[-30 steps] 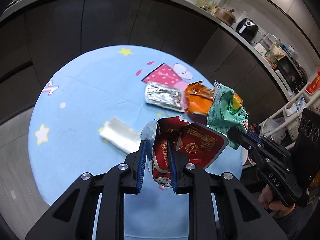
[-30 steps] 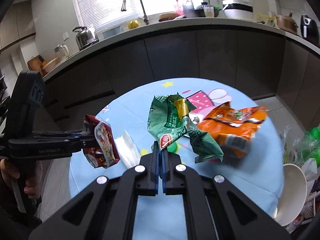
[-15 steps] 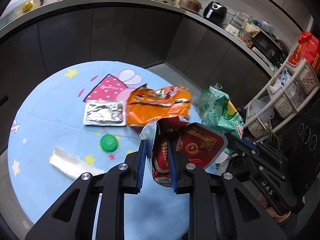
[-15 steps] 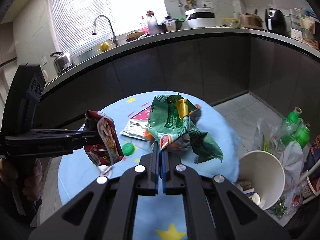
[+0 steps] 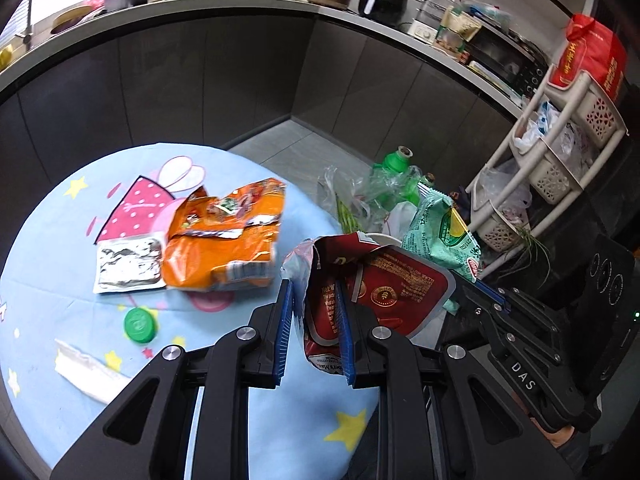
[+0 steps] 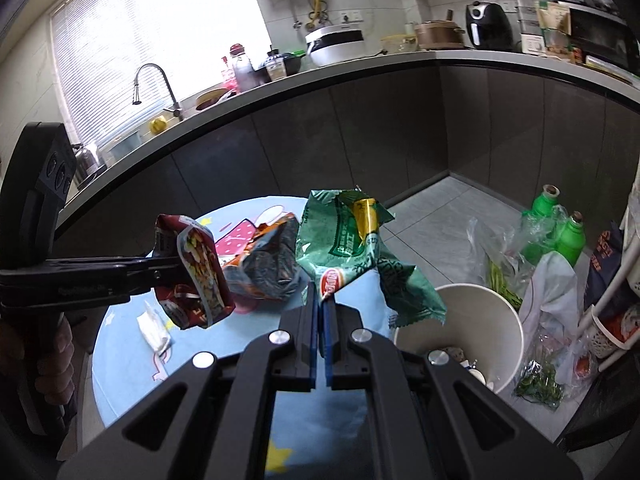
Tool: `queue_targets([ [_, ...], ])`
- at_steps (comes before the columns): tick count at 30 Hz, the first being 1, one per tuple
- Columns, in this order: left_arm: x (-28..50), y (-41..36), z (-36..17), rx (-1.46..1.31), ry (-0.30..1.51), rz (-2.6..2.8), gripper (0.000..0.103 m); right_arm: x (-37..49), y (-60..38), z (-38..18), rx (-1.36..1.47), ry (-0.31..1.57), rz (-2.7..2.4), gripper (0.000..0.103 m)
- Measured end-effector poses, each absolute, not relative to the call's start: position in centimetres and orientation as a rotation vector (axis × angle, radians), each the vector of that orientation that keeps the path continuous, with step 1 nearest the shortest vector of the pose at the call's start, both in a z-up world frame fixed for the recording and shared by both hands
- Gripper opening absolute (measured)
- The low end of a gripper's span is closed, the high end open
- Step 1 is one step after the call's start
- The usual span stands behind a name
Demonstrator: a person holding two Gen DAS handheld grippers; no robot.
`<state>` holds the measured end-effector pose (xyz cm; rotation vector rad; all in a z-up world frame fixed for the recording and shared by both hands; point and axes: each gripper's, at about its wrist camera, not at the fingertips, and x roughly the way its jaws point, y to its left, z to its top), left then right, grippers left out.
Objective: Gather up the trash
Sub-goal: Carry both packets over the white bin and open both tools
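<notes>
Over the last second both views have swung from the middle of the worktop (image 5: 224, 408) toward its right side, and a white bin (image 6: 468, 320) has come into the right wrist view, lower right of centre, where only its rim showed a moment ago. Both wrappers have come away from the blue cloth and now hang in the air, so the carry to the bin looks nearly done and the drop seems to be the step in hand.

The left hand-held gripper (image 5: 314, 332) is closed narrowly on a red wrapper (image 5: 384, 284), which sits at centre of the left wrist view. Its long axis runs from the pads up and to the right, the torn mouth toward the top of the frame. In the right wrist view the same wrapper (image 6: 196, 276) hangs at left of centre, long axis nearly upright.

The right hand-held gripper (image 6: 321, 320) has its pads pressed almost together on the lower edge of a green wrapper (image 6: 352, 248). That wrapper stands up from the pads toward the upper centre of the frame, and one crumpled corner trails down to the right over the bin's rim.

Left on the cloth are an orange bag (image 5: 224, 236), a foil packet (image 5: 128, 264) touching its left edge, a green bottle cap (image 5: 139, 325) and a white paper scrap (image 5: 86, 372), so more trips are probably needed.
</notes>
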<state>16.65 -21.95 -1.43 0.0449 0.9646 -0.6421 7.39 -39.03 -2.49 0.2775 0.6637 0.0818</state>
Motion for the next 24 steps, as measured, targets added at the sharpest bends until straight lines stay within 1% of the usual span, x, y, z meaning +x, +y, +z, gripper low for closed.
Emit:
queue_targets([
  [13, 16.8, -29.0, -2.1, 0.135, 0.980, -0.723, 0.020, 5.8, -43.8, -4.8, 0.348, 0.678, 0.004, 0.004],
  [24, 17.7, -34.0, -4.0, 0.197, 1.015, -0.749, 0.020, 5.4, -47.5, -8.6, 0.432, 0.722, -0.052, 0.004],
])
